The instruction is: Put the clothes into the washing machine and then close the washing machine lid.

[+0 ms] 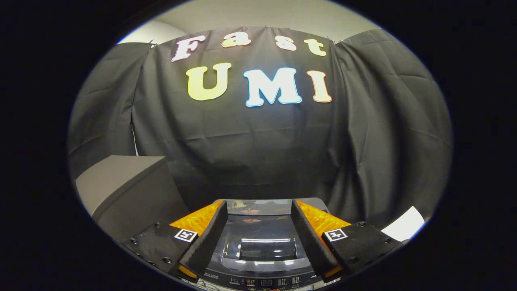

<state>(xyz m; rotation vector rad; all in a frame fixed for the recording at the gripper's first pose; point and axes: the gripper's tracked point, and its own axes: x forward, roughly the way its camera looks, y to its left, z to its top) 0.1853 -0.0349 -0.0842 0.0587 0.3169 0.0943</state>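
The gripper [258, 226] hung above the washing machine [258, 279], jaws wide and holding nothing. Its glossy glass lid [258, 242] lay shut between the fingers. A matte grey box [121, 190] stood beside it.

washing machine [258, 246] cut off below its control panel [262, 281], panel markings too small to tell; gripper [258, 210] fingers hide both lid sides; drum contents unclear under glare; white sheet [404, 224] clipped
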